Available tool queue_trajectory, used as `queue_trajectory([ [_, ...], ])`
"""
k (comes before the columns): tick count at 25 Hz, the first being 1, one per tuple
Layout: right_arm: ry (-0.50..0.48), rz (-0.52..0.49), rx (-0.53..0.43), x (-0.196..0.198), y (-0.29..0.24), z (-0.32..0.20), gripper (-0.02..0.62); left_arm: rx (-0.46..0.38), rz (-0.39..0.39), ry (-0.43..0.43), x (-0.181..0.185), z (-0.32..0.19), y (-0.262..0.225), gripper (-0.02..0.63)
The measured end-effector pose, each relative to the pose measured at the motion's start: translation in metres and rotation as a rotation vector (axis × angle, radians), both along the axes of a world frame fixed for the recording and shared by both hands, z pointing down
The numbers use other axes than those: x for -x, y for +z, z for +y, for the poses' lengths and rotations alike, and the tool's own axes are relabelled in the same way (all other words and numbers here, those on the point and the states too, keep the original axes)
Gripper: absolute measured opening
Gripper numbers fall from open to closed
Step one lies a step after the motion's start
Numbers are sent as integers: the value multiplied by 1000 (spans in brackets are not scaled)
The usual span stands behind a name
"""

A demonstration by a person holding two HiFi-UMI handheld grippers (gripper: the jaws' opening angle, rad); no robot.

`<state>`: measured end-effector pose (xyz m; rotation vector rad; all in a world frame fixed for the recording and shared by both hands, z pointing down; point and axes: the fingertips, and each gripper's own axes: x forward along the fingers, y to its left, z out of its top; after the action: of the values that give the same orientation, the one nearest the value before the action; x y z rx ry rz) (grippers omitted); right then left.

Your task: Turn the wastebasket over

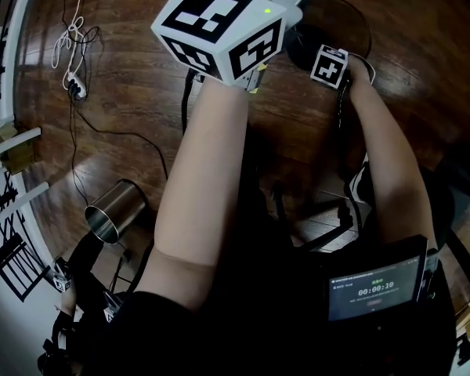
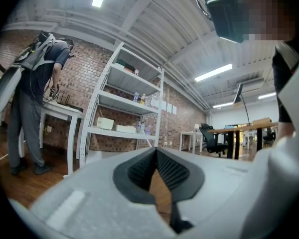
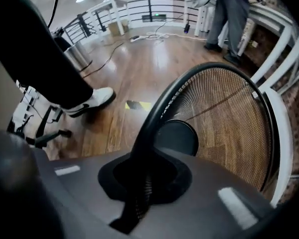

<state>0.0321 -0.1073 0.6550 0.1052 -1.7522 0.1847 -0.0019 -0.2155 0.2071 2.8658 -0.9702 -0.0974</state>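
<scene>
Grasping the black rim of the mesh wastebasket (image 3: 229,113) with the right gripper (image 3: 142,171), with jaws clenched on that rim and pointing steeply down at the wooden floor (image 3: 139,68). Looking into its open mouth onto the dark round bottom, just beside a white frame (image 3: 284,118). Holding the left gripper (image 2: 157,156) level, with jaws pressed together at the tips and nothing between them.

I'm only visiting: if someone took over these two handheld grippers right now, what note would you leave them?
Left gripper: jaws together, empty, pointing level, away from the job.
Right gripper: shut on the rim of the black mesh wastebasket, looking down into its open mouth.
Done: rim gripped, basket mouth-up.
Left: probably tip it mouth-down, set it on the wooden floor, release.
</scene>
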Motion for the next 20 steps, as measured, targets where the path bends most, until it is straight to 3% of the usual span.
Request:
queue_trajectory([
  [7, -172, 108, 15, -3, 24, 35, 18, -4, 12, -7, 5, 1, -1, 2],
  [11, -181, 81, -38, 1, 19, 30, 46, -7, 8, -1, 7, 4, 1, 2],
  [15, -142, 26, -44, -1, -4, 24, 131, -8, -7, 5, 5, 5, 4, 2],
  [20, -123, -47, -56, -16, -50, 27, 159, 11, 7, 14, -1, 9, 8, 2],
])
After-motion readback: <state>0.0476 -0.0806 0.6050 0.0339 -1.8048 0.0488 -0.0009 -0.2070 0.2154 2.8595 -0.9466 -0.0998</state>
